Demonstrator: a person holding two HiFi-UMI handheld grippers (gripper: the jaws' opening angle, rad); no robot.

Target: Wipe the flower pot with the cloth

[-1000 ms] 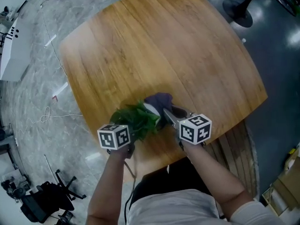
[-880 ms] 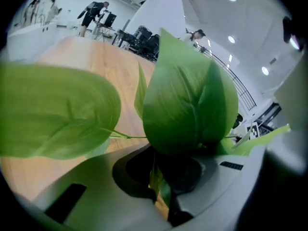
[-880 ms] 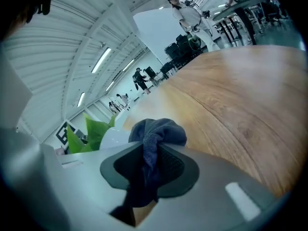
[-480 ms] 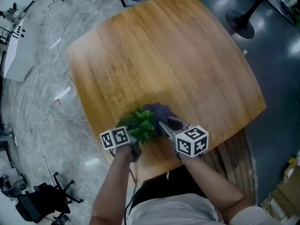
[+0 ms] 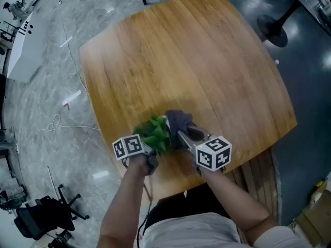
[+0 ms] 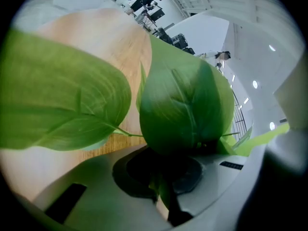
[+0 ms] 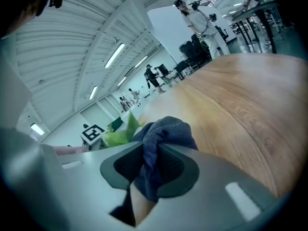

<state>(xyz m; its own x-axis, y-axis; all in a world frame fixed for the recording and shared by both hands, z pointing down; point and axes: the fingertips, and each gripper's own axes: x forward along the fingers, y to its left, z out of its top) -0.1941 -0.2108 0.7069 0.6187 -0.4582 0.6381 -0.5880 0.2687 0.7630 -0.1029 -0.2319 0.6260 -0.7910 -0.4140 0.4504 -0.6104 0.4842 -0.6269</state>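
A leafy green plant (image 5: 154,132) stands near the front edge of the wooden table (image 5: 186,56); its leaves hide the flower pot in every view. My left gripper (image 5: 147,151) reaches in from the plant's near left side. In the left gripper view, the left gripper (image 6: 166,184) is shut on a green plant stem (image 6: 161,189), with big leaves (image 6: 180,105) filling the picture. My right gripper (image 5: 182,134) is shut on a dark blue cloth (image 5: 178,121) bunched against the plant's right side. In the right gripper view, the cloth (image 7: 161,134) hangs between the jaws of the right gripper (image 7: 148,170).
The table's front edge runs just under both grippers. A slatted wooden seat (image 5: 258,169) lies at the lower right. On the floor are a black office chair (image 5: 36,221) at lower left, loose cables (image 5: 54,123), a white bench (image 5: 20,50) and a round black stand base (image 5: 272,31).
The left gripper has edged right and closer into the plant. The right gripper still holds the cloth against the plant's right side. The head view has shifted slightly.
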